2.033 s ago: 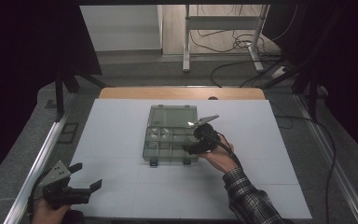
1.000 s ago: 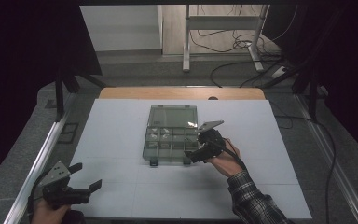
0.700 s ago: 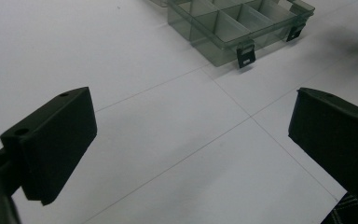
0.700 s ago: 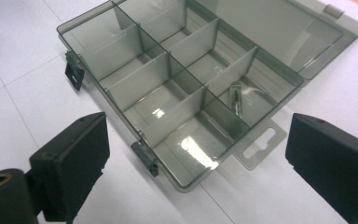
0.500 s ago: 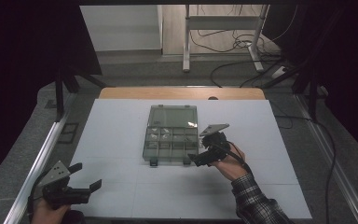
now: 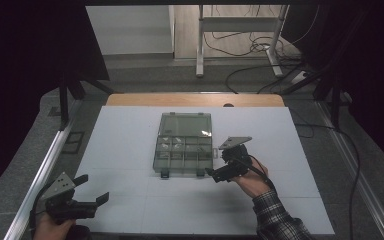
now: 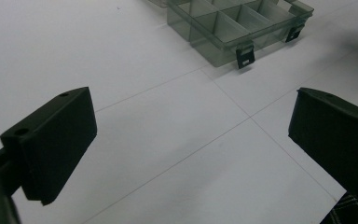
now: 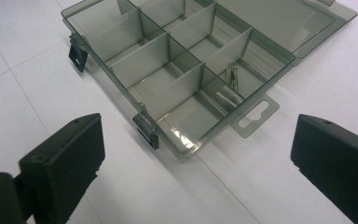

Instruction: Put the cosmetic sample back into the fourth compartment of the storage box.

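Note:
A smoky clear plastic organiser box (image 6: 184, 145) lies open in the middle of the white table, its lid (image 6: 186, 124) folded flat on the far side. Dividers split it into several compartments (image 8: 168, 70), and two black latches (image 8: 147, 130) hang at its front. A small clear item (image 8: 232, 75) lies in one compartment. My right gripper (image 6: 219, 172) is open, just off the box's near right corner, nothing between its jaws. My left gripper (image 6: 94, 190) is open too, low over the near left of the table, far from the box (image 7: 235, 30).
The white table (image 6: 130, 150) has thin seam lines and a wooden strip (image 6: 195, 100) along its far edge. Metal rails (image 6: 40, 175) run along both sides. A desk frame and cables (image 6: 250, 45) stand on the floor beyond. A plaid sleeve (image 6: 277, 220) enters at bottom right.
My right gripper has drawn back from over the box's right edge toward the near right corner. The left gripper has stayed put.

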`<state>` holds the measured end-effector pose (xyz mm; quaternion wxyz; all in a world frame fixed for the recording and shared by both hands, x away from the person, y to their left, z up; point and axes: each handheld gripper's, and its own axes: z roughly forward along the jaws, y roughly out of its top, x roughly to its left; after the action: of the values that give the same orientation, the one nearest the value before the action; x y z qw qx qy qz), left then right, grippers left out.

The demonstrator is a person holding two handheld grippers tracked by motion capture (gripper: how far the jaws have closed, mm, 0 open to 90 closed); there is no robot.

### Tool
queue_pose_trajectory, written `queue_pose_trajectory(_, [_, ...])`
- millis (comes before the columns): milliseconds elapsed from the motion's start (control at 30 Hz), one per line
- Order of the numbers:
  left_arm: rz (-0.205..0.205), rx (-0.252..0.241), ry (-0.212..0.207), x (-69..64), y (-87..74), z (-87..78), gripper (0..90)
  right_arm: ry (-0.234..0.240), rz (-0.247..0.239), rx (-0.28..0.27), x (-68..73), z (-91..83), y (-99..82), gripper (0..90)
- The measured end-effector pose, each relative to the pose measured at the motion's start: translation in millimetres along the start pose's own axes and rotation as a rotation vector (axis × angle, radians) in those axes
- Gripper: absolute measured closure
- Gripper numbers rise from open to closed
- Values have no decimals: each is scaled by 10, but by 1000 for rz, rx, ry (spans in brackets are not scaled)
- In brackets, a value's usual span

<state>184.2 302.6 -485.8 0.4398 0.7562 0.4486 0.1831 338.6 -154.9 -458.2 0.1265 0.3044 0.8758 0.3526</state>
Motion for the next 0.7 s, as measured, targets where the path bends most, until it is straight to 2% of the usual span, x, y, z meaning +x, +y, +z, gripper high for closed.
queue_pose_trajectory(133, [0,0,0,0,0,0,14,6,2,7,9,-35,-31,7])
queue_pose_trajectory(233, [1,0,1,-3,0,0,14,29,14,13,8,-66,-53,11])
queue_pose_trajectory(367, [0,0,0,-1,0,0,13,34,16,-7,4,-122,-97,12])
queue_pose_trajectory(700, [-4,-1,-2,3,0,0,14,4,28,-26,-29,-260,-252,11])
